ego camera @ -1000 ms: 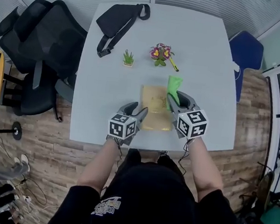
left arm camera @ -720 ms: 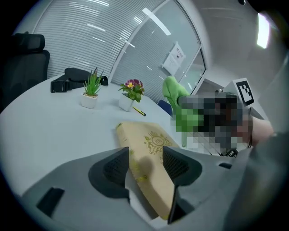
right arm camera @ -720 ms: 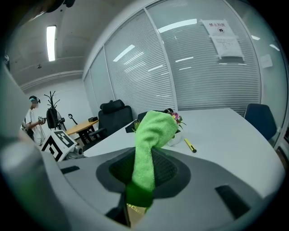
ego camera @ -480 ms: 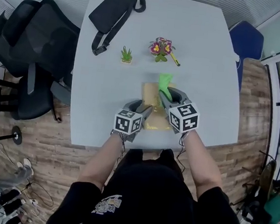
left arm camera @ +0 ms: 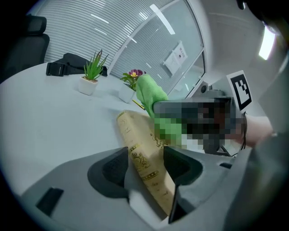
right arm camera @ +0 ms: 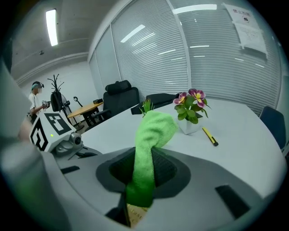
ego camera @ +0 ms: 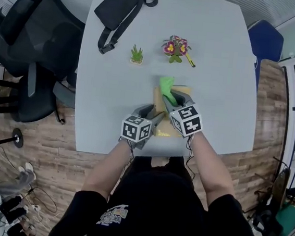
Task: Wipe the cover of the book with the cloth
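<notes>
Leftward and down the right tool [ego camera: 171, 97] has gone since a second ago, carrying the green cloth [ego camera: 166, 85] from beside the book's right edge onto its far end. That tool is clamped on the cloth, which sticks out from between the jaws as a fuzzy bundle that droops at its tip. The book [ego camera: 184, 91] lies on the grey bench [ego camera: 113, 95] toward the near edge, right of centre. Its cover is tan with gold ornament and lettering. The left tool [ego camera: 155, 116] has just been spreading its jaws, which now stand apart with the book's near left part between them, unsqueezed. Both tools slope down and away from the person. The forearms reach out over the bench's near edge and the marker cubes face up.
</notes>
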`<state>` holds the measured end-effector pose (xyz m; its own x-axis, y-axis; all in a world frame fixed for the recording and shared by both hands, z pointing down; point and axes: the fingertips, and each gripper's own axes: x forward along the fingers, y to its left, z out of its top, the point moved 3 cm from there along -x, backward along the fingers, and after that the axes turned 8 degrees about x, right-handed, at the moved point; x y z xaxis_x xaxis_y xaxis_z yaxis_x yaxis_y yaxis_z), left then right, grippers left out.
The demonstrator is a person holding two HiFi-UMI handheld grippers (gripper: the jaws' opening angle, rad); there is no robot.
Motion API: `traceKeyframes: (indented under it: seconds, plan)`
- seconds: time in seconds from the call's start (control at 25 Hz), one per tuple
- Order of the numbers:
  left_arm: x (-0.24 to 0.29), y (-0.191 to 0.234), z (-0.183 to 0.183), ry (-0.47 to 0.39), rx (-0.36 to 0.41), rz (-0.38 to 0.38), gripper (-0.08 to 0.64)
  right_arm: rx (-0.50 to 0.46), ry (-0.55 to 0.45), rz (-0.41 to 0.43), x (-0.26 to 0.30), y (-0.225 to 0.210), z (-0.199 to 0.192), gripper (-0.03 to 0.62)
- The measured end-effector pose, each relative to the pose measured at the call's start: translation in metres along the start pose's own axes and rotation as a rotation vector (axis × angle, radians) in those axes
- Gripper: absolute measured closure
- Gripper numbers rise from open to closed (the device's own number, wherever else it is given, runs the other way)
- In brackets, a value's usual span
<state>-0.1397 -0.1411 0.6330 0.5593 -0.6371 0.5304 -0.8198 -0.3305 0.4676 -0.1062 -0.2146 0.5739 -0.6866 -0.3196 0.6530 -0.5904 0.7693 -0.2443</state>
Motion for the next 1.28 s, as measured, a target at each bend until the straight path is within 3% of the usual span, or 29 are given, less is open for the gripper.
traceKeyframes:
  seconds: [0.52,1.28]
  plan:
    - [-0.002,-0.001,-0.001,-0.015,0.016,0.013,0.325,-0.168,0.108,-0.022,0.035,0.013,-0.016,0.494]
    - [-0.002,0.0,-0.001,-0.013,0.012,0.023,0.314,0.006,0.026,-0.118,0.007,-0.045,-0.017,0.494]
